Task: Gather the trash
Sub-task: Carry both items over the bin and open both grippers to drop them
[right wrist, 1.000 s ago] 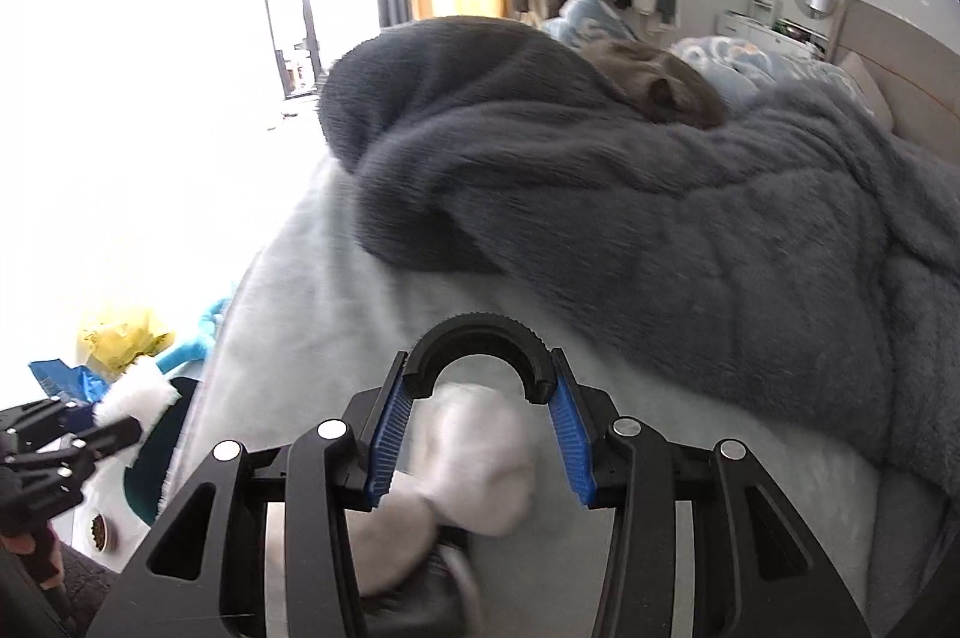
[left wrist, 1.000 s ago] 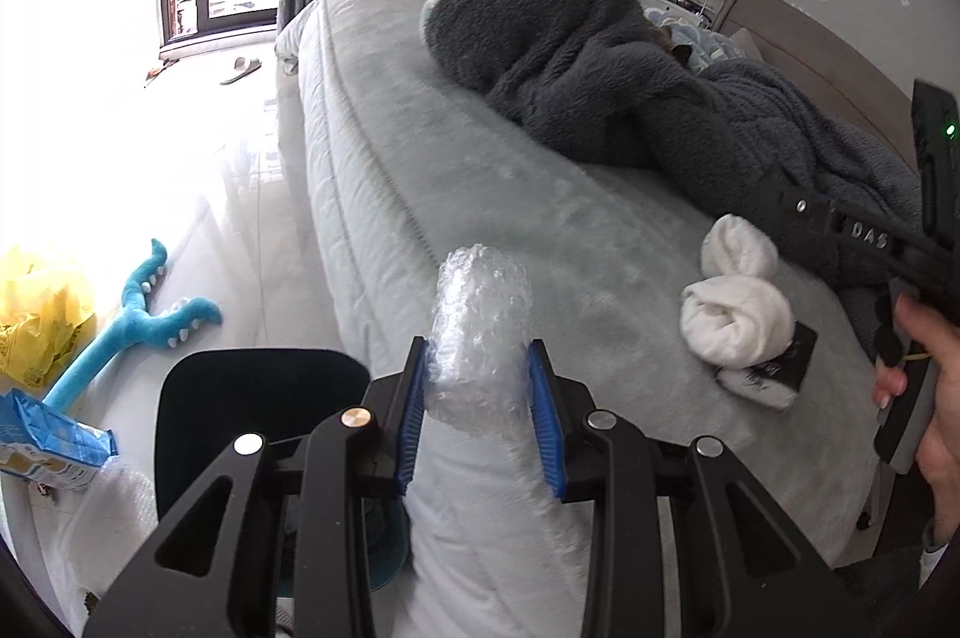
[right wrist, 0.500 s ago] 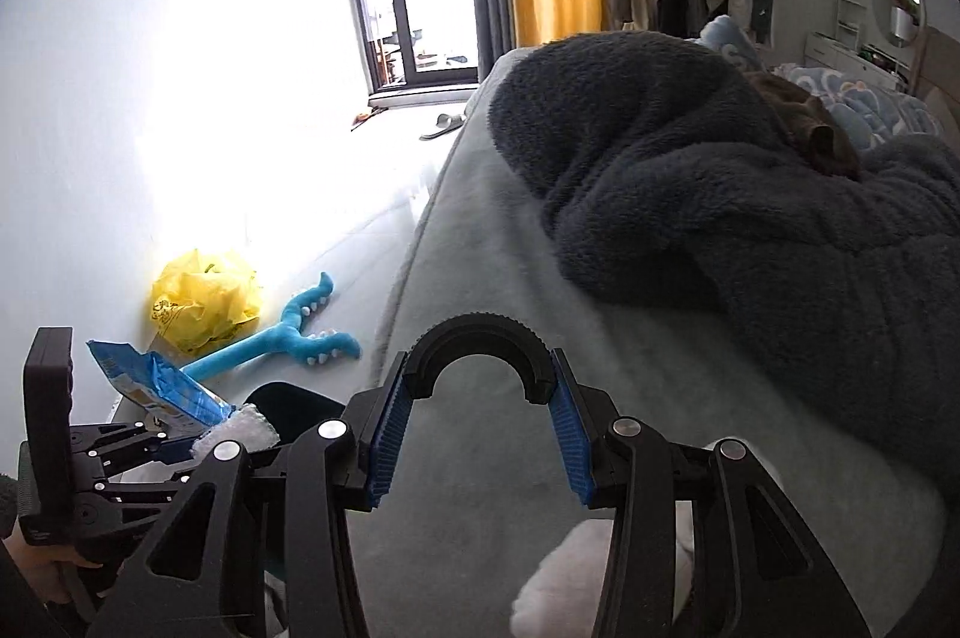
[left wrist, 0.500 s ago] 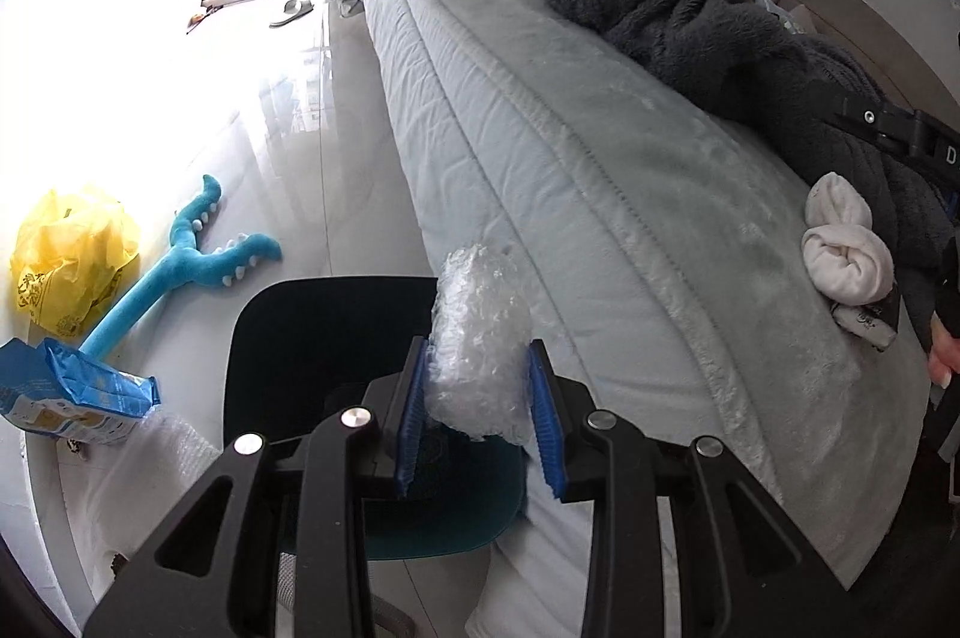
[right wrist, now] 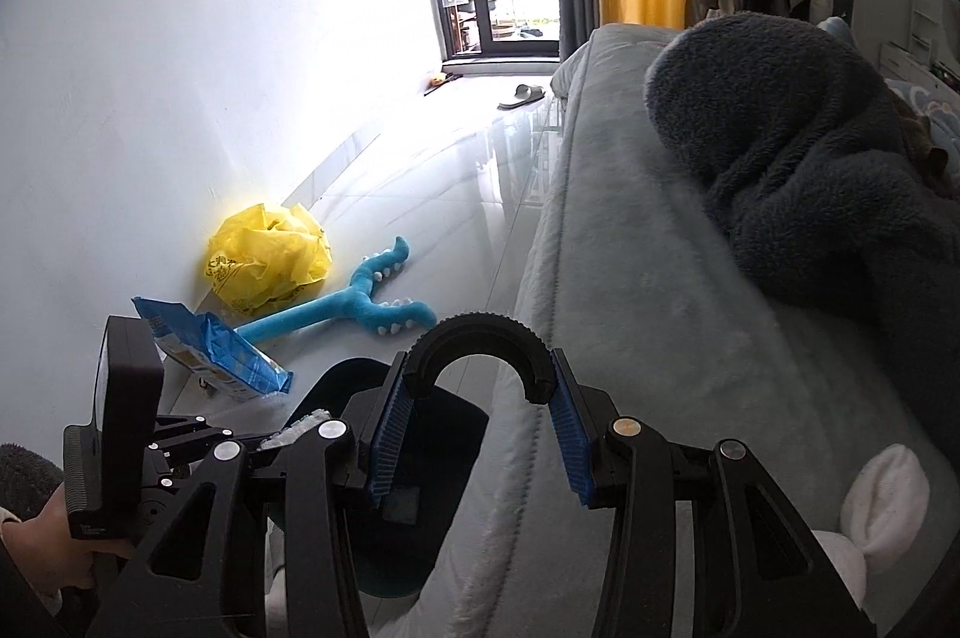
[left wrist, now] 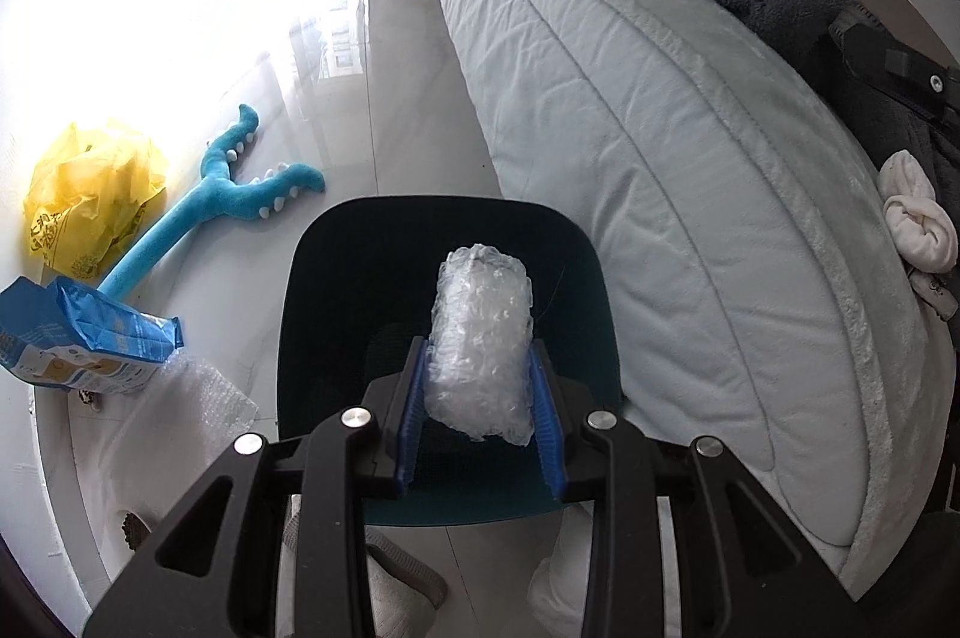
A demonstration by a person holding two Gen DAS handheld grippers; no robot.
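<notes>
bubble wrap wad: a rolled lump of clear bubble wrap [left wrist: 483,338], sticking up at 12 o'clock from the left claw, right over the bin's dark mouth.
left claw: the left claw [left wrist: 483,422] is clenched on the wad, blue pads pressing it from both sides.
bin: a dark teal bin [left wrist: 336,278] on the floor, just beside the bed's edge.
right claw: the right claw [right wrist: 477,443] has a gap between its pads and nothing in it; bed and bin rim show through.
step in hand: i judge the wad is being carried to the bin for dropping.
next move: let go over the opening, clear of the rim.
other trash: a blue packet [left wrist: 78,338] at 9 o'clock, a yellow bag [left wrist: 90,194] at 10 o'clock, a sheet of bubble wrap [left wrist: 192,404] beside the bin.
around: a blue plush toy [left wrist: 228,200] on the floor, a bed [left wrist: 630,98] at 2 o'clock with rolled white socks [left wrist: 918,218].
</notes>
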